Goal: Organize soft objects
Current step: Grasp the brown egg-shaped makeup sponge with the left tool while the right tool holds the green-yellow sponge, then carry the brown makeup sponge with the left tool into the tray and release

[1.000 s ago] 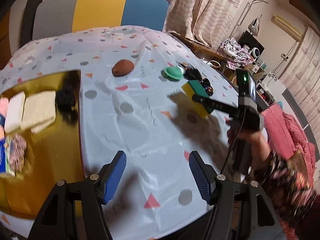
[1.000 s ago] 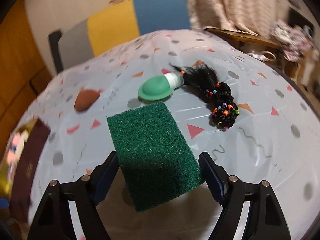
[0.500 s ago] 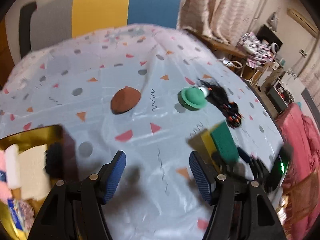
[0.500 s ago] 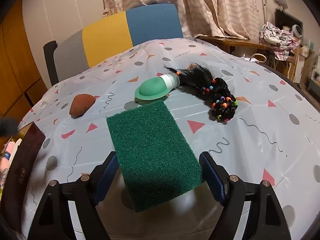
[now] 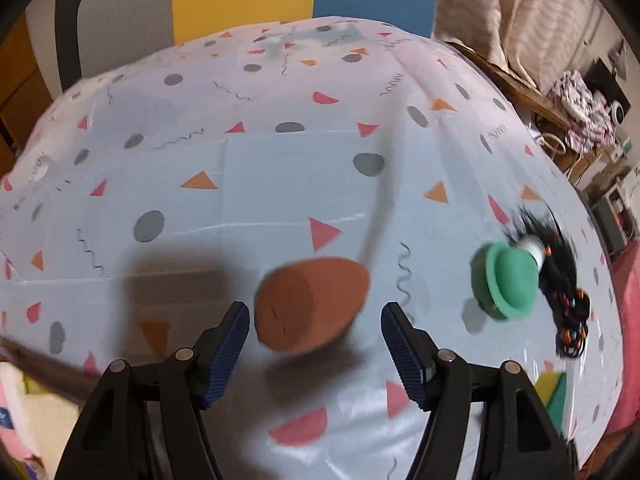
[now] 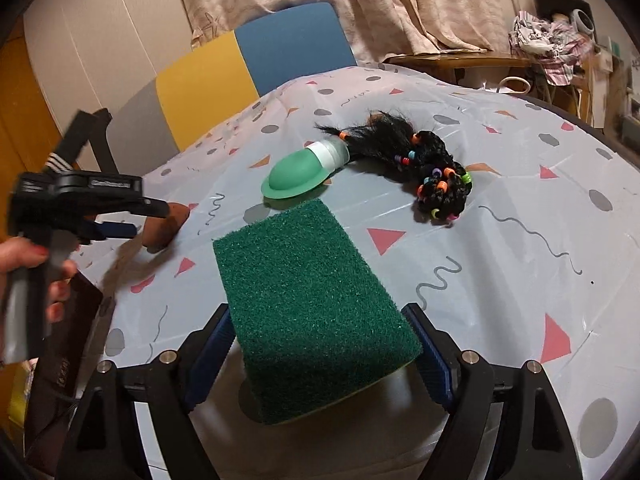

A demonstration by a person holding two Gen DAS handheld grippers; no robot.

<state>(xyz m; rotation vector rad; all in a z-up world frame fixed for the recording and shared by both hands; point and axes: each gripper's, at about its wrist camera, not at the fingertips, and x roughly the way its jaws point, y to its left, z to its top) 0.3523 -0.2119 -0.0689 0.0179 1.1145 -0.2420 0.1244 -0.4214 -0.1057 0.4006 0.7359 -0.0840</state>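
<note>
Our left gripper [image 5: 316,344] has just been opening; its jaws stand apart, the brown sponge [image 5: 312,304] just ahead between the tips, untouched. Our right gripper [image 6: 320,354] clamps the green scouring pad [image 6: 308,304], the hairpiece [image 6: 420,164] well beyond.

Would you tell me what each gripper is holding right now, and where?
Right gripper: green sponge, by its long sides. Left gripper: nothing; jaws just opening around brown sponge.

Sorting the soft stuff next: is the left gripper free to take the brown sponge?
Probably yes. The left gripper, jaws just opening, straddles the brown sponge with nothing between them.
</note>
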